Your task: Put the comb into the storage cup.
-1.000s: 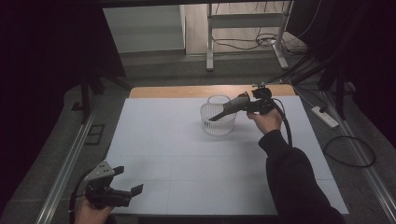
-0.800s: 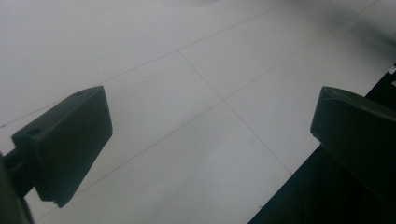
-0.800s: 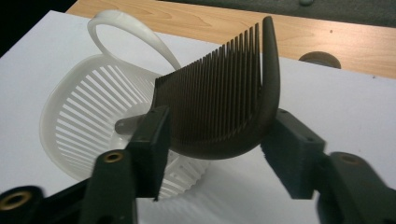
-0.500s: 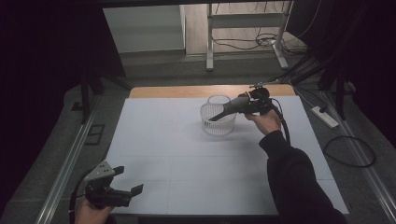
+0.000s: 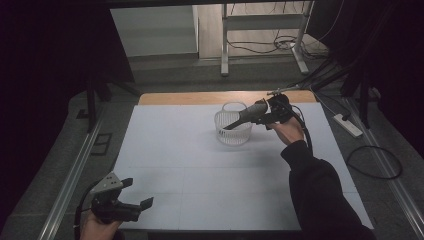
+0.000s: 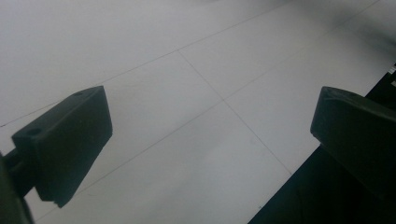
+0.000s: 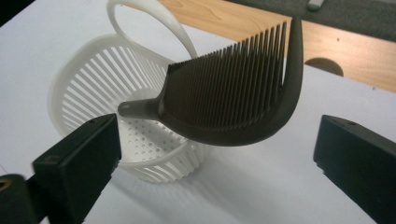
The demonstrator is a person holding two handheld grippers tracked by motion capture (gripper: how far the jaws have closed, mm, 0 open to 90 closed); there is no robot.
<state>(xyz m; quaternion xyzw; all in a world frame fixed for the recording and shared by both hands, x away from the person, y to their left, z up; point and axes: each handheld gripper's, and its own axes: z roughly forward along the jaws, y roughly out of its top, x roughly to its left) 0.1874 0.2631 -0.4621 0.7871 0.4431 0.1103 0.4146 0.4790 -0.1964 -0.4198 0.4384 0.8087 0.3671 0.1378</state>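
A white slotted basket (image 5: pixel 232 131) with a hoop handle stands on the white table top, toward the far side. A dark grey comb (image 5: pixel 245 116) slants over it, narrow handle tip down inside the basket (image 7: pixel 70 88), teeth up. My right gripper (image 5: pixel 257 114) is just right of the basket. Its jaws have just been opening and now stand wide on either side of the comb (image 7: pixel 233 107), with no pad touching it. Whether the comb leans on the rim I cannot tell. My left gripper (image 5: pixel 137 192) hangs open and empty at the near left edge.
A bare wooden strip (image 5: pixel 200 97) runs along the table's far edge behind the basket. The left gripper view looks down on the white sheet (image 6: pixel 187 70) and the dark drop past the table's edge (image 6: pixel 327 196). Metal frame legs and cables lie on the floor beyond.
The right gripper's jaws have spread apart and let go of the comb, which still slants into the basket. Neither hand has shifted.
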